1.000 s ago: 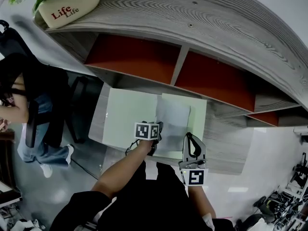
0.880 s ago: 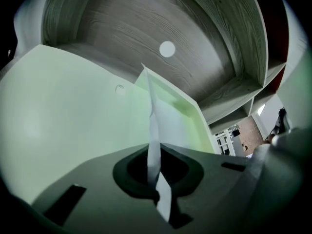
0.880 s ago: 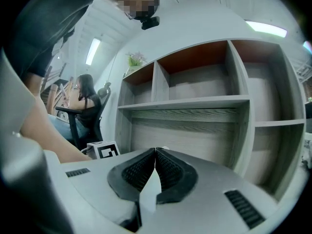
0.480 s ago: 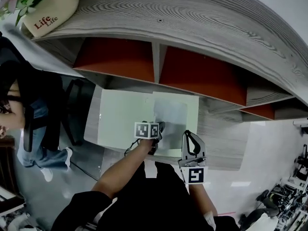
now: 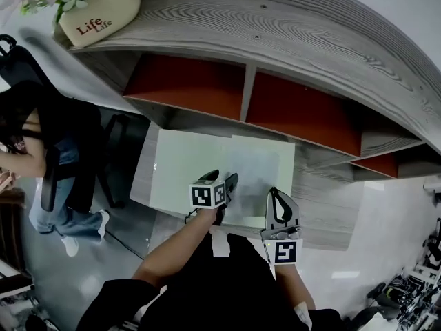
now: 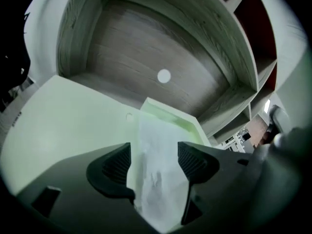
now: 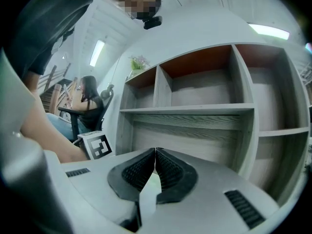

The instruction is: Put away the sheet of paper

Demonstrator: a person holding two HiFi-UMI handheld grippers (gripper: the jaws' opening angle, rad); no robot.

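— One sheet of paper point(image 5: 256, 173) lies flat on the right half of the green board point(image 5: 179, 167), reaching toward its far right corner.

— And the left gripper point(image 5: 222, 179)?

— It's at the sheet's near edge. The jaws are spreading wide and the paper lies loose between them.

— The right gripper point(image 5: 275, 193)?

— Its jaws are pinched together on nothing, by the board's near right corner, below the shelves point(image 5: 275, 33).

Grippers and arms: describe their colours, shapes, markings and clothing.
The left gripper and right gripper have grey bodies, black ribbed pads, and each carries a white cube with black square markers. The person wears a black top that leaves the forearms bare. The left gripper's jaws are opening, the sheet of paper between them.
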